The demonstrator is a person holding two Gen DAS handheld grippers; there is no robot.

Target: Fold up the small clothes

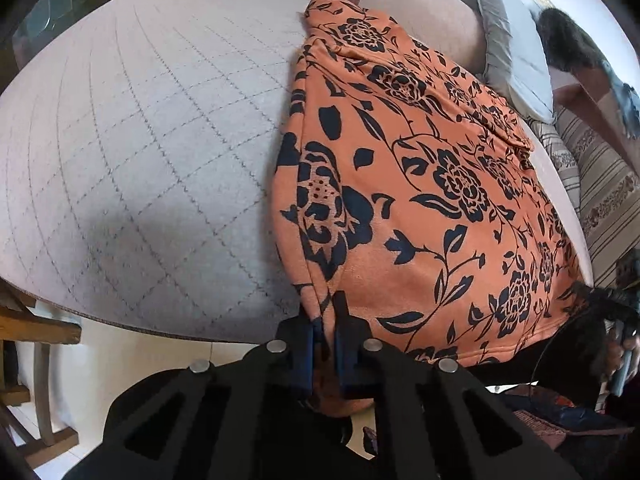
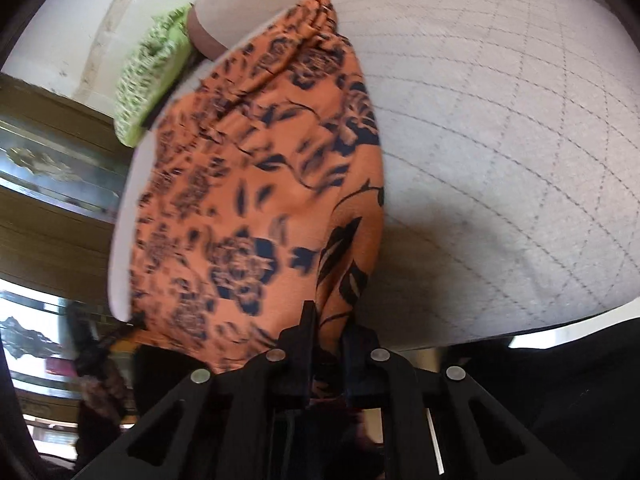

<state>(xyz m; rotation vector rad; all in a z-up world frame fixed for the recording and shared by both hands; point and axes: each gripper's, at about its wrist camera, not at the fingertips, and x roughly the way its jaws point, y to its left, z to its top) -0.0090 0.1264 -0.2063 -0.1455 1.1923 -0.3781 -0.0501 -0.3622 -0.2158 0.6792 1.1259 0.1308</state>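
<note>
In the left wrist view, an orange garment (image 1: 420, 184) with black floral print was spread on a grey quilted mat (image 1: 140, 140), its hem pinched by the left gripper (image 1: 326, 332); in the blurred right wrist view, the same soft cloth (image 2: 248, 208) was clamped by the right gripper (image 2: 330, 328).

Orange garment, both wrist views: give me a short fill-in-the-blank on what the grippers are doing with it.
1. The left gripper is shut on the near edge of the ____ garment.
2. The right gripper is ____ on the same garment.
3. The garment lies on a pale quilted ____.
4. Its print is dark ____.

Missing words: orange; shut; cover; flowers
</note>
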